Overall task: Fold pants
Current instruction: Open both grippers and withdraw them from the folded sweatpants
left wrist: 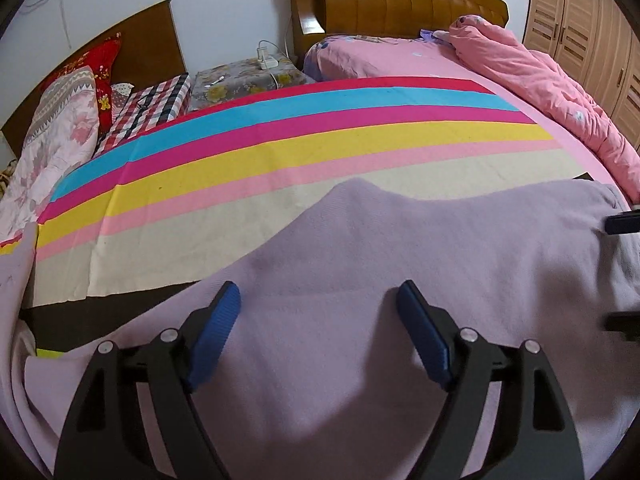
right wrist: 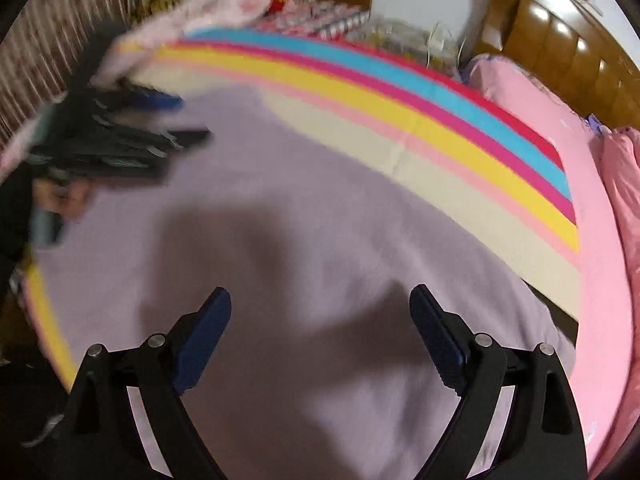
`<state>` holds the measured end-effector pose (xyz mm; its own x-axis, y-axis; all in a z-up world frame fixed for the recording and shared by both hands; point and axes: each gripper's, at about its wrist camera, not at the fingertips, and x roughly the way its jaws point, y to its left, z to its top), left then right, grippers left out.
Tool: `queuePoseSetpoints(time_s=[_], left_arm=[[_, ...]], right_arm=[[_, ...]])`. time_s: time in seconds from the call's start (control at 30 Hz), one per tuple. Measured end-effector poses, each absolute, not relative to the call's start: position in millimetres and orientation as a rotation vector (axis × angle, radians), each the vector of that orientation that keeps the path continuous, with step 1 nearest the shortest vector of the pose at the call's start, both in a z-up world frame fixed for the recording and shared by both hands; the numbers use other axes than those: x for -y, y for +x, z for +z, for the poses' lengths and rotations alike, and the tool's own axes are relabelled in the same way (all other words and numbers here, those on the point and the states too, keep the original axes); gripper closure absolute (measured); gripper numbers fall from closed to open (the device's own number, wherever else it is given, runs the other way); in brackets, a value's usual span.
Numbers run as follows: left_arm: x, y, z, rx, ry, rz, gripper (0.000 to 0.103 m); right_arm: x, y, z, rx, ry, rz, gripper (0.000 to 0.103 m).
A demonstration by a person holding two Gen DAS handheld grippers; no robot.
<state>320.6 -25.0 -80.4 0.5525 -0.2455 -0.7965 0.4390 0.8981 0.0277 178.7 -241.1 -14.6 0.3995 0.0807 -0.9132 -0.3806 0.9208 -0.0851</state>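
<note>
Lilac pants (left wrist: 360, 240) lie spread flat on a rainbow-striped cloth (left wrist: 280, 148) on the bed, with one peaked edge pointing toward the stripes. My left gripper (left wrist: 318, 292) hovers over them, open, with nothing between its blue pads. Both dark fingertips of the right gripper (left wrist: 624, 272) poke in at the right edge. In the right wrist view the right gripper (right wrist: 320, 296) is open over the pants (right wrist: 320, 200), casting a shadow on them. The left gripper (right wrist: 180, 118) shows blurred at upper left, open, held by a hand (right wrist: 60, 196). The striped cloth (right wrist: 440, 128) runs beyond.
A crumpled pink quilt (left wrist: 540, 80) lies along the bed's right side, below a wooden headboard (left wrist: 400, 0). A flower-covered nightstand (left wrist: 248, 76) with a charger stands beside the bed. Pillows and folded bedding (left wrist: 60, 132) pile at the left. A wardrobe (left wrist: 580, 20) stands far right.
</note>
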Motion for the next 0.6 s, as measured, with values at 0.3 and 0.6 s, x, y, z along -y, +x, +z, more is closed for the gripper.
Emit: queuePoseSetpoints(time_s=[0.3,0.6], left_arm=[[26,309,-72,-0.897,0.236,-0.39,0.018],[19,312,-71,-0.908,0.202,-0.343,0.007]], right_arm=[[261,140,2,-1.161,-0.328,0.302,0.013],[193,128,-12,-1.128,-0.304,0.59,0.009]])
